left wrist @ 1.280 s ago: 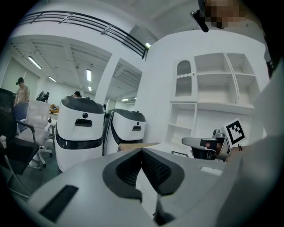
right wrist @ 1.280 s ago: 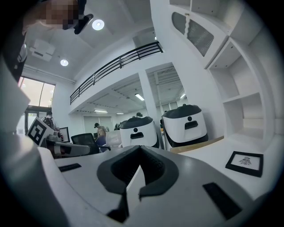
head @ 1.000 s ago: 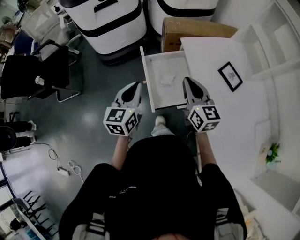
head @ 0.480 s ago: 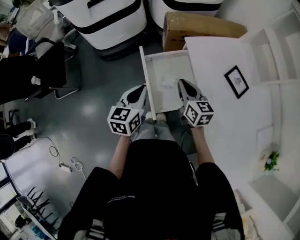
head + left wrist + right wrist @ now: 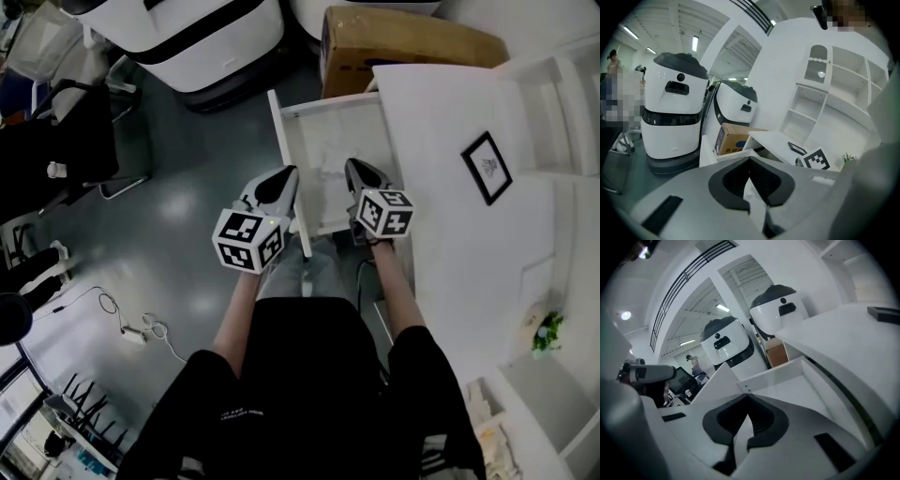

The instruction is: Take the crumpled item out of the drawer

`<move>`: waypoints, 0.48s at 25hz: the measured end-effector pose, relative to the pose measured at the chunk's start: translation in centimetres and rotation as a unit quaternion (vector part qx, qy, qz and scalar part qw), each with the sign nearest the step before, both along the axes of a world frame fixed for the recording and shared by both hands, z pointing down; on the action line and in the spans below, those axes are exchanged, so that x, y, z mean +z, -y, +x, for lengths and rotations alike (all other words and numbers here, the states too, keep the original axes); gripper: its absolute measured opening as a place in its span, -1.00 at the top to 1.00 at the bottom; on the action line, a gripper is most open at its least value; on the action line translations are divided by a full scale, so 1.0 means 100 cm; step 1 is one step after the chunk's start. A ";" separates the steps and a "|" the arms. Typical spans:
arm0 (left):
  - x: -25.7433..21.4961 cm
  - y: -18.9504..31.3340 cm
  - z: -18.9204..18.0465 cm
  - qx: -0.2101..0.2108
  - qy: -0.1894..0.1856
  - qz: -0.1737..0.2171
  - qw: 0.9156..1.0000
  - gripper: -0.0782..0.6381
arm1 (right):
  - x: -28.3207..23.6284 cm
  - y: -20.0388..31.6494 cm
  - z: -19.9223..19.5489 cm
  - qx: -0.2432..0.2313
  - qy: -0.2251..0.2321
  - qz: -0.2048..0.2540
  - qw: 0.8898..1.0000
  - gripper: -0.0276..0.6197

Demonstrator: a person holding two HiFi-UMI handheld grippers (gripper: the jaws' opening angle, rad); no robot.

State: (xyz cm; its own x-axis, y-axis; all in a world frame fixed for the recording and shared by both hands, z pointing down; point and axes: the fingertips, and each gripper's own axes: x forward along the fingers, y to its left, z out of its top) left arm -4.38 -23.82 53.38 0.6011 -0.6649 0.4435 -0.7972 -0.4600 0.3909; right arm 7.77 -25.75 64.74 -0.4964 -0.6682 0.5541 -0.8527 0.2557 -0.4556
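Hovering clenched and empty, the left gripper [image 5: 284, 178] is pointing toward twelve o'clock at the left wall of the open drawer [image 5: 281, 131]. Inside, the white crumpled item [image 5: 325, 173] is lying just at nine o'clock of the right gripper [image 5: 353, 169], also clenched and empty.

Crumpled item [image 5: 327, 172] too faint for detail, cardboard box [image 5: 403, 45] partly behind the desk [image 5: 459, 244]

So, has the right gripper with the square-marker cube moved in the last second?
Yes. Against the white open drawer, the right gripper, jaws shut, has moved from its right front corner inward, toward the crumpled white item.
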 end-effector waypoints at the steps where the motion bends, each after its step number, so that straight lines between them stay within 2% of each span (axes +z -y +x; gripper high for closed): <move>1: 0.003 0.002 0.001 0.001 -0.001 -0.002 1.000 0.79 | 0.010 0.002 0.002 0.005 -0.005 -0.009 1.000 0.94; 7: 0.010 0.011 0.009 0.007 -0.009 -0.004 1.000 0.79 | 0.053 0.012 0.011 0.017 -0.030 -0.043 0.998 0.92; 9: 0.012 0.014 0.010 0.006 -0.012 -0.004 1.000 0.79 | 0.065 0.015 0.012 0.016 -0.037 -0.057 0.998 0.76; 12: 0.014 0.017 0.013 0.007 -0.016 -0.004 1.000 0.79 | 0.085 0.018 0.017 0.022 -0.051 -0.076 0.996 0.65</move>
State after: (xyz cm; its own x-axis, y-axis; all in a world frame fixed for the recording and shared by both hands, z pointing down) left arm -3.04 -25.56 54.82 0.6243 -0.6528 0.4290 -0.7778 -0.4684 0.4191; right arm 9.51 -27.58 73.20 -0.4040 -0.5923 0.6971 -0.9055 0.1508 -0.3967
